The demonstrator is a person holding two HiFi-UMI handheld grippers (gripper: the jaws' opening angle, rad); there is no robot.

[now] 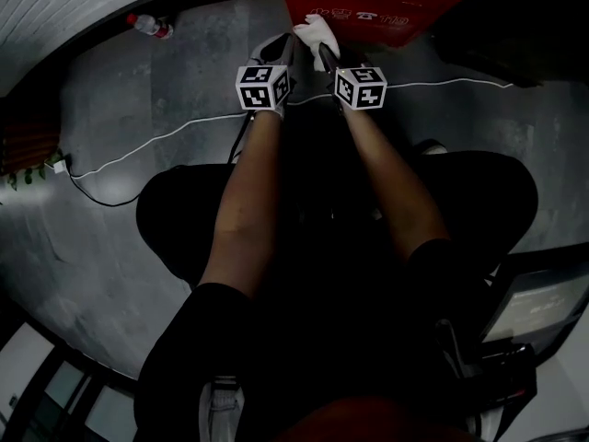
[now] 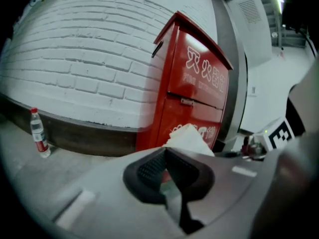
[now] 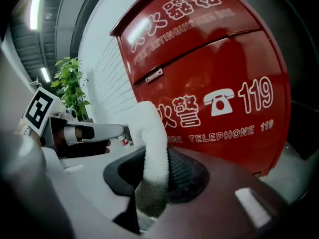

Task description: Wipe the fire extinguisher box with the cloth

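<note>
White cloth (image 3: 151, 133) was pinched in right gripper (image 3: 155, 179), just before red fire extinguisher box (image 3: 214, 59), contact unclear | left gripper (image 2: 167, 167) jaws together, empty, alongside | step: wipe likely starting | next: press cloth flat, sweep panel

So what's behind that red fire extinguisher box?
A white brick wall stands behind the red box, with a dark strip along its foot. The stretch directly behind the box is hidden.
</note>
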